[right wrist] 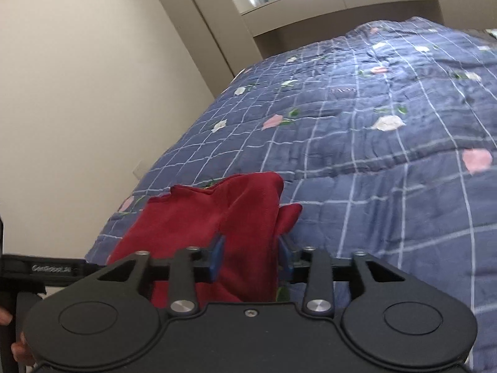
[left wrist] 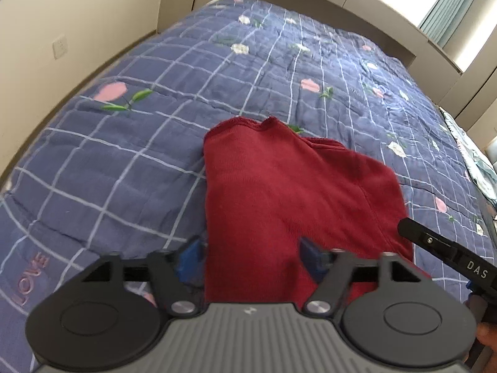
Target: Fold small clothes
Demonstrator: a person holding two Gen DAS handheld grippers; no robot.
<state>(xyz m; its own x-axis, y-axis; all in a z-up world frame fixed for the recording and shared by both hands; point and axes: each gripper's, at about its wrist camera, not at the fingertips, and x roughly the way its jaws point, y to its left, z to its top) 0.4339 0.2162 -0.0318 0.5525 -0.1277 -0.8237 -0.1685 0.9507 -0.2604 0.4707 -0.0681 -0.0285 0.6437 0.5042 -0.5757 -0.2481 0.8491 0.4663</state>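
Dark red knit garment (left wrist: 289,199) is lying bunched on a blue-purple checked quilt w/ pink and white flowers (left wrist: 130,168), near its front edge, partly lifted toward both cameras. Left gripper (left wrist: 253,256) is sitting w/ its blue-padded fingers (left wrist: 312,256) spread wide; red cloth is running between them, but whether the pads are pinching it I can't tell. Right gripper (right wrist: 252,255) is clamping a thick fold of the same garment (right wrist: 217,217): blue pads are pressing the cloth from both sides, and the fabric is rising in a ridge just ahead of the fingertips (right wrist: 217,253). In the left wrist view, right gripper's black body is poking in at the right edge, beside the garment's right side. Beige wall w/ a white socket plate (left wrist: 60,45) is standing left of the bed.
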